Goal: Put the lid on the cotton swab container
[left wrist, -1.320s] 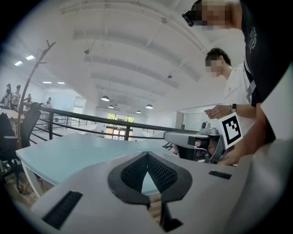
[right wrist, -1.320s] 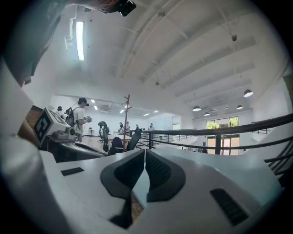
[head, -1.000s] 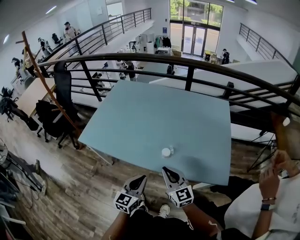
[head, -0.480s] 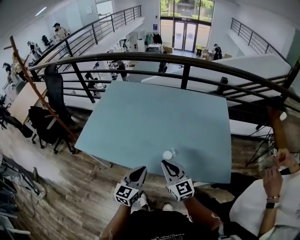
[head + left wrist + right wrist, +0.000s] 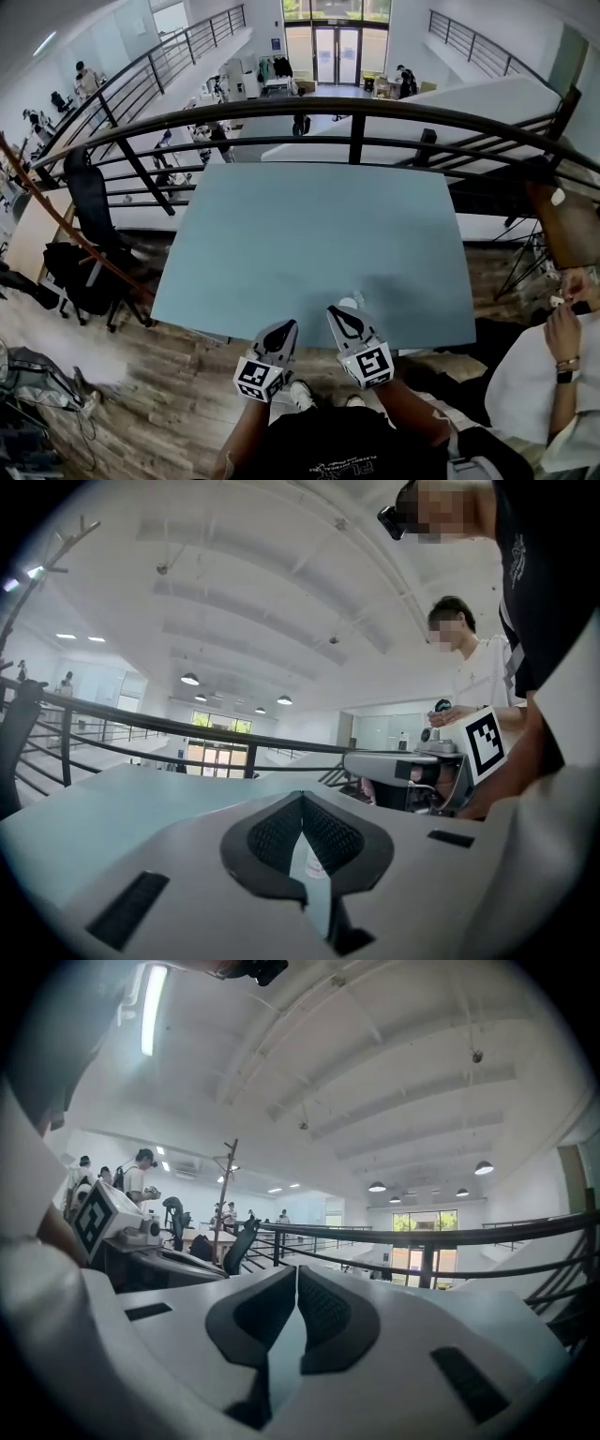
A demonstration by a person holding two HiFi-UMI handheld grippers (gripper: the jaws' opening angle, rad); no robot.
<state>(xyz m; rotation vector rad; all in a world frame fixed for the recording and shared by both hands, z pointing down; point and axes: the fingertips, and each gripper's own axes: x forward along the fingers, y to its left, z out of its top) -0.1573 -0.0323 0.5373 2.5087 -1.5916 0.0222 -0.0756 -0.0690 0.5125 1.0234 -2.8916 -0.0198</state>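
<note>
A white round lid [image 5: 348,303] lies on the light blue table [image 5: 309,234] near its front edge. The small clear cotton swab container [image 5: 360,299] stands right beside it, partly hidden by my right gripper's tip. My right gripper [image 5: 335,312] is shut and empty, its tip just short of the lid. My left gripper [image 5: 285,326] is shut and empty too, at the table's front edge, left of the lid. In the left gripper view the container [image 5: 312,862] shows through the slit below the closed jaws [image 5: 302,797]. The right gripper view shows its shut jaws [image 5: 297,1269] and bare table beyond.
A dark curved railing [image 5: 356,108] runs past the table's far edge, with a drop to a lower floor beyond. A seated person [image 5: 562,366] is at the right. An office chair [image 5: 89,202] and a wooden coat stand [image 5: 56,211] are at the left on wood flooring.
Both grippers have moved forward from over the floor to the table's front edge. The right tip now reaches the lid and container. Both stay shut.
</note>
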